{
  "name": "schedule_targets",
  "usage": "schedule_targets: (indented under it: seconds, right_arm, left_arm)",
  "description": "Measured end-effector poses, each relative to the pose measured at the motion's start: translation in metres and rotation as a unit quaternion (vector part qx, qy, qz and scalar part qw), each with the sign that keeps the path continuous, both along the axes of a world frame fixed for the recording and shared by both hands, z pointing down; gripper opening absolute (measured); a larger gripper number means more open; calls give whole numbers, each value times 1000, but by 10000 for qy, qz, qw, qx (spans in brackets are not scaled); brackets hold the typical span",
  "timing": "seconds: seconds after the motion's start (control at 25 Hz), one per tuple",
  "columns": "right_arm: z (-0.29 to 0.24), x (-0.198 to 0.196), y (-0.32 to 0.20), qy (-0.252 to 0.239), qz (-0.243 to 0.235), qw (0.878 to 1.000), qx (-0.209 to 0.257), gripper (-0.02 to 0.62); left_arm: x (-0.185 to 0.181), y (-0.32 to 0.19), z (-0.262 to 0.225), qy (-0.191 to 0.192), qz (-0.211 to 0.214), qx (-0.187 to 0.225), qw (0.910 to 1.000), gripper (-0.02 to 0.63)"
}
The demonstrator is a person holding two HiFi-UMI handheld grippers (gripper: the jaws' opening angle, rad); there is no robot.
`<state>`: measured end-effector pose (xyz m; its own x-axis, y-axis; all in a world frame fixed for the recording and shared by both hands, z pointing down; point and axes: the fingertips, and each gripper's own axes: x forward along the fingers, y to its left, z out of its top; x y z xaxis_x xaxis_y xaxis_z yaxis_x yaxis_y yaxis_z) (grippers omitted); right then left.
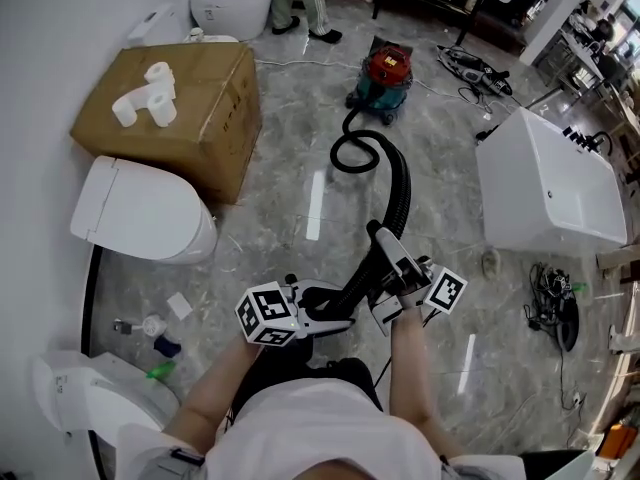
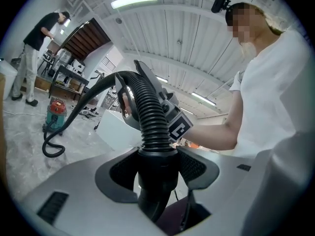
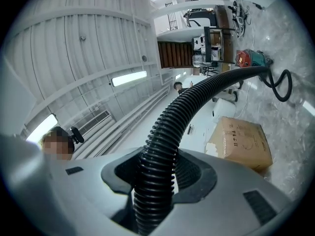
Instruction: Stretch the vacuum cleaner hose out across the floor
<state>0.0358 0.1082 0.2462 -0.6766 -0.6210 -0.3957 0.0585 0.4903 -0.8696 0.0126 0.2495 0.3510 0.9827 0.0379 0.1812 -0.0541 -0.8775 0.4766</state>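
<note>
A red and teal vacuum cleaner (image 1: 386, 79) stands on the marble floor at the back. Its black ribbed hose (image 1: 400, 193) leaves the cleaner, coils in one loop (image 1: 355, 154) and rises to both grippers. My left gripper (image 1: 335, 313) is shut on the hose's smooth black end cuff (image 2: 156, 173), low in front of my body. My right gripper (image 1: 392, 260) is shut on the ribbed hose (image 3: 158, 171) a little farther along. In the left gripper view the hose arches away past the right gripper (image 2: 170, 114) toward the vacuum cleaner (image 2: 56, 113).
A cardboard box (image 1: 185, 113) with toilet paper rolls sits at the left, and toilets (image 1: 145, 213) stand along the wall. A white bathtub (image 1: 550, 193) is at the right, with cables (image 1: 555, 313) beside it. A person (image 1: 300, 3) stands at the back. Small bottles (image 1: 152, 336) lie near left.
</note>
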Motion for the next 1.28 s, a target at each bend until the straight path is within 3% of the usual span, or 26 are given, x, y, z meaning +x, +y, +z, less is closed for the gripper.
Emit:
schedule_targets:
  seconds: [0.44, 0.92, 1.28]
  right_arm:
    - [-13, 44, 68, -35, -14, 9998, 186, 187]
    - [-22, 91, 190, 21, -287, 9991, 306, 187]
    - [-19, 103, 250, -31, -521, 9982, 294, 187]
  left_arm:
    - [45, 65, -8, 25, -2, 91, 10000, 244]
    - [100, 186, -13, 79, -147, 163, 9997, 244]
    - [119, 247, -10, 67, -335, 188, 9992, 244]
